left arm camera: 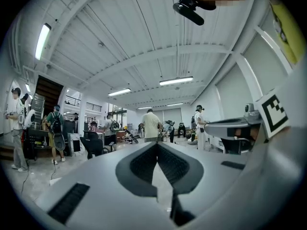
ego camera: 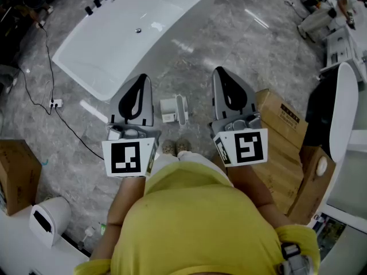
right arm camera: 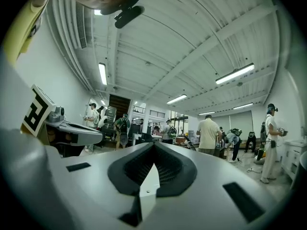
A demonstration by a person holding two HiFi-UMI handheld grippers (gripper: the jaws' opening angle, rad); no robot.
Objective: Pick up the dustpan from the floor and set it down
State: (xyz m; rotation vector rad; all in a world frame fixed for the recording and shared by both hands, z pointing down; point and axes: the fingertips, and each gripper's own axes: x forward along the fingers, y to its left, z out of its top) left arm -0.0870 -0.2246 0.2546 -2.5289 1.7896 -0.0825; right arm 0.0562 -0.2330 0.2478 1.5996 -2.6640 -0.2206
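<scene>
dustpan (ego camera: pixel 174 109) on floor (ego camera: pixel 229 44), apart from left gripper (ego camera: pixel 141 77) and right gripper (ego camera: pixel 221 70)

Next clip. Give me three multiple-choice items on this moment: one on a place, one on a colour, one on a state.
1. Where is the dustpan? A in the bathtub; B on the floor; C on a cardboard box.
2. What colour is the person's shirt? A yellow; B blue; C red.
3. The right hand-held gripper is: A open; B shut and empty; C shut on the dustpan.
Key: 1 B, it lies on grey tiles; 2 A, plain in the head view; 3 B, jaws meet with nothing between.
</scene>
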